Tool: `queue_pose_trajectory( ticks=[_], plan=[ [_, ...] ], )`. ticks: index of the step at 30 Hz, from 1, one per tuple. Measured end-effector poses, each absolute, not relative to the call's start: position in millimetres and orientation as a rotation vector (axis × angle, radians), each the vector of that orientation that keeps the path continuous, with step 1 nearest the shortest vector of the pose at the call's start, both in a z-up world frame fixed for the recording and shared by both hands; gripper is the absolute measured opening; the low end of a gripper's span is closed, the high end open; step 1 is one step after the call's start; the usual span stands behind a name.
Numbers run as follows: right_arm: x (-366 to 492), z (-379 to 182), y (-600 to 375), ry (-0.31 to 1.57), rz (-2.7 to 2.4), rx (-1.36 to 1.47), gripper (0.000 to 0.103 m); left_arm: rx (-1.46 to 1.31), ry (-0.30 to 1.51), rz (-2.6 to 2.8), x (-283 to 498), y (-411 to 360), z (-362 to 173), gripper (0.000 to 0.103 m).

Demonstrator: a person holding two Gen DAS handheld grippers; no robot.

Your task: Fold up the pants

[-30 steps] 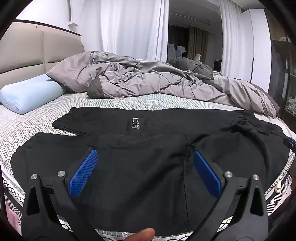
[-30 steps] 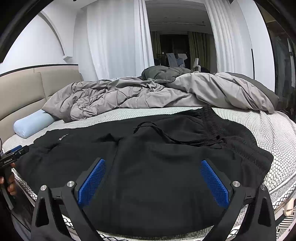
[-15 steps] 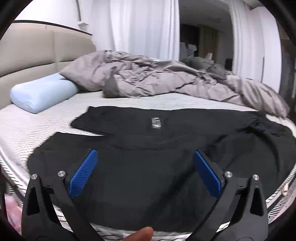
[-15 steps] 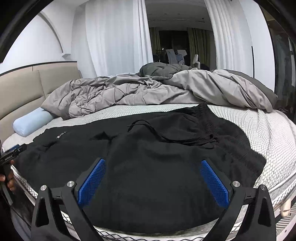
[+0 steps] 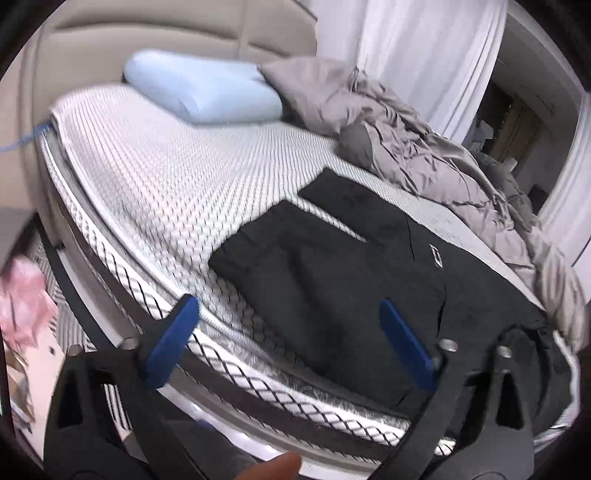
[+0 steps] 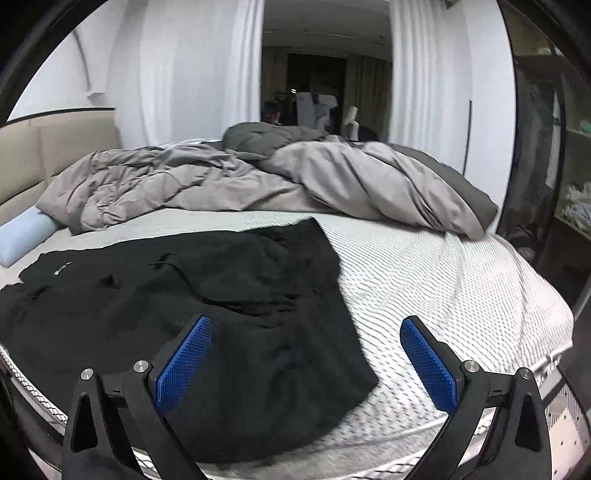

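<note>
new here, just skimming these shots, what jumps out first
The black pants spread flat across the near side of the bed stand out against its pale cover. Behind them lies a rumpled grey duvet, with a light blue pillow by the headboard. Both grippers, left and right, are open and empty.

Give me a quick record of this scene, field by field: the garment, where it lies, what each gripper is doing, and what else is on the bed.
garment: black pants, spread out, not yet folded
surface: bed with white patterned mattress cover
leg ends: two, apart, toward the pillow side
left gripper: jaws open, empty, over the bed edge by the leg ends
right gripper: jaws open, empty, over the other end of the pants
bedding: grey duvet, bunched at the far side
pillow: light blue, by the headboard
</note>
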State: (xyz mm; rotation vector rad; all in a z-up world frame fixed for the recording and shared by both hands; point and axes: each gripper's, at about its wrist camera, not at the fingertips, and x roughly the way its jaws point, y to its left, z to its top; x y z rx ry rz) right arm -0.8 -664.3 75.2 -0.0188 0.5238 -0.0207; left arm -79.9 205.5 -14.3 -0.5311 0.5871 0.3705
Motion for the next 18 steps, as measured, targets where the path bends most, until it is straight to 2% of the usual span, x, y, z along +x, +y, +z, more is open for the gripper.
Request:
queue_pose_trajectory(
  ticks=[1,2,7,12,13,16,18],
  plan=[
    [-3.1,71.1,-671.2,0.533,-0.025,0.006,0.103,-0.561,0.602,0.345,-79.0,210.5,-19.0,0.073],
    [-3.8,67.7,-675.4,0.541,-0.023,0.026,0.103,-0.598,0.621,0.317,-76.5,215.3,-25.1,0.064],
    [-13.2,48.7,-680.2,0.577,-0.014,0.102,0.103,-0.722,0.686,0.281,-59.1,230.3,-50.8,0.055],
    [-23.7,37.9,-672.4,0.601,0.004,0.156,0.103,-0.678,0.611,0.347,-48.5,225.4,-39.5,0.021],
    [-25.9,36.9,-672.6,0.606,-0.001,0.167,0.103,-0.652,0.585,0.348,-48.1,223.2,-33.9,0.01],
    [-34.2,32.7,-679.8,0.634,-0.031,0.221,0.103,-0.627,0.552,0.35,-35.9,220.6,-23.7,0.0],
    [-35.9,24.7,-691.9,0.684,-0.022,0.305,0.103,-0.63,0.551,0.371,-27.3,226.7,-21.8,0.0]
  ],
)
